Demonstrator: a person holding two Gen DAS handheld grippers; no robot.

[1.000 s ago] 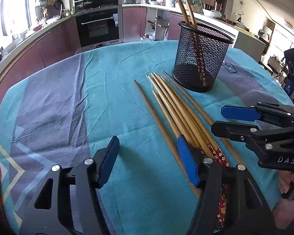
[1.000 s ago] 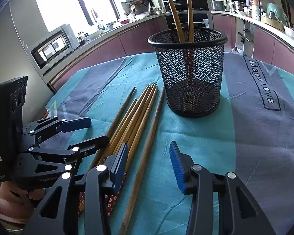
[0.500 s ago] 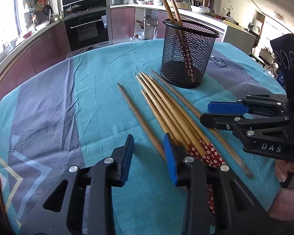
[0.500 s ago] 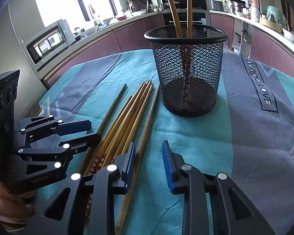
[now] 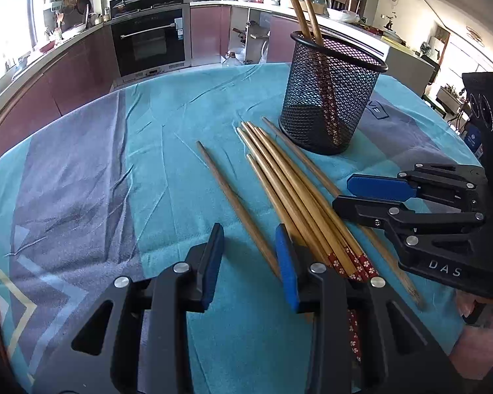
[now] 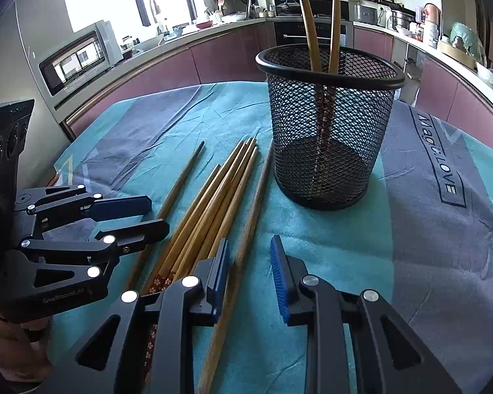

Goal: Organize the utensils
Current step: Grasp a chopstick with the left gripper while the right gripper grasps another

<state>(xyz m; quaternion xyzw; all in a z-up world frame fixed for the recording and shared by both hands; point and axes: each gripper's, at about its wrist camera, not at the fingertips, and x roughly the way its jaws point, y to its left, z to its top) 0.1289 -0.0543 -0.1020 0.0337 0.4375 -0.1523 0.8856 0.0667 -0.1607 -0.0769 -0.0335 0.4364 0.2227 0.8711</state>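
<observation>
Nearest me, my left gripper is narrow and easing apart, one lone chopstick lying between its pads, untouched. My right gripper is narrow too, gripping nothing; a single chopstick runs beside its left pad. The bundle of chopsticks lies on the teal cloth over the worktop, pointing to 11 o'clock. Farther out at 1 o'clock stands the black mesh holder, upright, with two chopsticks in it.
</observation>
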